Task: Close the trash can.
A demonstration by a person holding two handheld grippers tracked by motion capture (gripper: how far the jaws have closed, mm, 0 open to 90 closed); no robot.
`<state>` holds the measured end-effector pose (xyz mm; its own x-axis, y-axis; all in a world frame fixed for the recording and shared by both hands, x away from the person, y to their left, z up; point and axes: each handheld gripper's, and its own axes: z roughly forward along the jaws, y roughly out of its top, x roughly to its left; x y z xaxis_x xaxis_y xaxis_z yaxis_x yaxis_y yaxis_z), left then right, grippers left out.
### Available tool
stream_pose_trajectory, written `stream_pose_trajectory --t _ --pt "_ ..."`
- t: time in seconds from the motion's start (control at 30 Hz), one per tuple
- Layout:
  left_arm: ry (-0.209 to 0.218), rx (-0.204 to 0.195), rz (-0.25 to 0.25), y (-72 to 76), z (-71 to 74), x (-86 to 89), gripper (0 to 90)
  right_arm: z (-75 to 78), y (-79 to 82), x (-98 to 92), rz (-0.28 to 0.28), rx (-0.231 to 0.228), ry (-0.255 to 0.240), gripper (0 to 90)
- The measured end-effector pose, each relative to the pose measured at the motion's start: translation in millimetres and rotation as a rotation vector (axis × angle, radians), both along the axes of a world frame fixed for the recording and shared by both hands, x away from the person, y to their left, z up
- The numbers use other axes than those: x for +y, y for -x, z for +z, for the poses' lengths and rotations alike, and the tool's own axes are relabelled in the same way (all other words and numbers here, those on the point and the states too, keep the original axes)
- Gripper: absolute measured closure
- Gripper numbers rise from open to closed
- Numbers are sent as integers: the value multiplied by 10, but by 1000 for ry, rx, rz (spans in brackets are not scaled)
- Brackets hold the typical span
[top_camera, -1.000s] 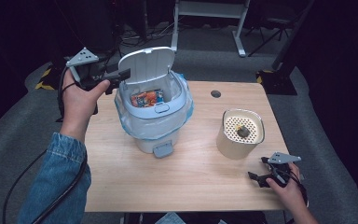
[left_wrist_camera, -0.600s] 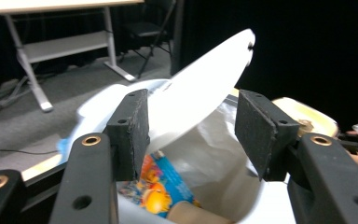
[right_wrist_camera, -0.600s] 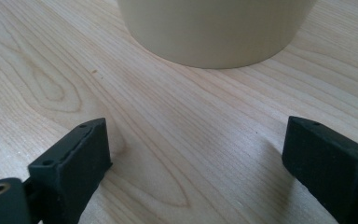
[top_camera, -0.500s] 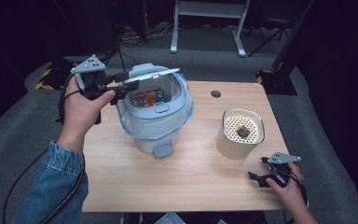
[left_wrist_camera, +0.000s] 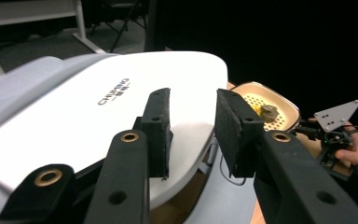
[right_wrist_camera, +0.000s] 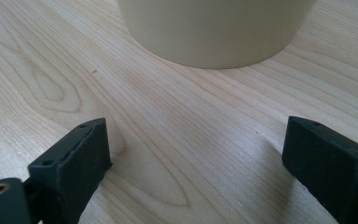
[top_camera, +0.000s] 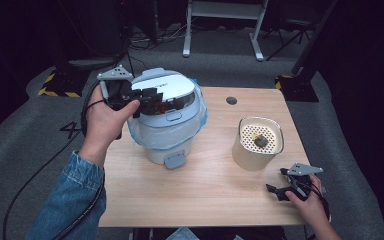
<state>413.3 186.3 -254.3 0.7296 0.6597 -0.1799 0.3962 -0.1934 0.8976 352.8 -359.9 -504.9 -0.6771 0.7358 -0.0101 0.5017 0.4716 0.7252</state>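
While both grippers' fingers stand parted, the white rice cooker (top_camera: 166, 120) shows its glossy lid (left_wrist_camera: 98, 116) lowered.

You've swung the cooker's lid (top_camera: 164, 89) down from upright to nearly shut over the pot. Your left gripper (top_camera: 152, 101) rode with it, jaws now over the lid's top.

high view overhead, left gripper view facing cream pot (left_wrist_camera: 266, 106), right gripper view close beside it
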Motion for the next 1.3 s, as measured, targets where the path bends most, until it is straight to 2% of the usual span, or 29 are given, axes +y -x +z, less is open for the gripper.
stream_pose_trajectory --t 0.1,0.17,0.37,0.47,0.57,0.67,0.73,0.83,1.1,1.17,1.2,1.27,1.3 --pt "-13 5 -3 -8 -25 -48 694 0 0 0 0 0 -1 77" --pt "-50 2 6 -30 -58 -105 702 0 0 0 0 0 -1 77" --pt "-76 7 21 -74 -111 -178 722 0 0 0 0 0 -1 77" --pt "-94 23 22 -95 -159 -220 722 0 0 0 0 0 -1 77" --pt "-102 9 23 -95 -180 -245 733 0 0 0 0 0 0 77" --pt "-133 -19 26 -93 -182 -258 767 0 0 0 0 0 -1 77" --pt "-162 -48 36 -91 -189 -261 825 0 1 0 0 0 -1 77" --pt "-172 -50 28 -86 -185 -274 896 0 0 0 0 0 0 77" --pt "-232 -57 34 -81 -151 -330 900 0 0 0 0 0 0 77" --pt "-220 -52 35 -87 -160 -340 900 0 0 0 0 0 -1 77" --pt "-242 -42 28 -94 -174 -343 900 0 0 0 0 0 -1 77" --pt "-213 -54 24 -90 -206 -360 900 -1 1 0 0 0 1 77" --pt "-220 -62 25 -88 -203 -364 900 -1 1 1 0 0 0 77"
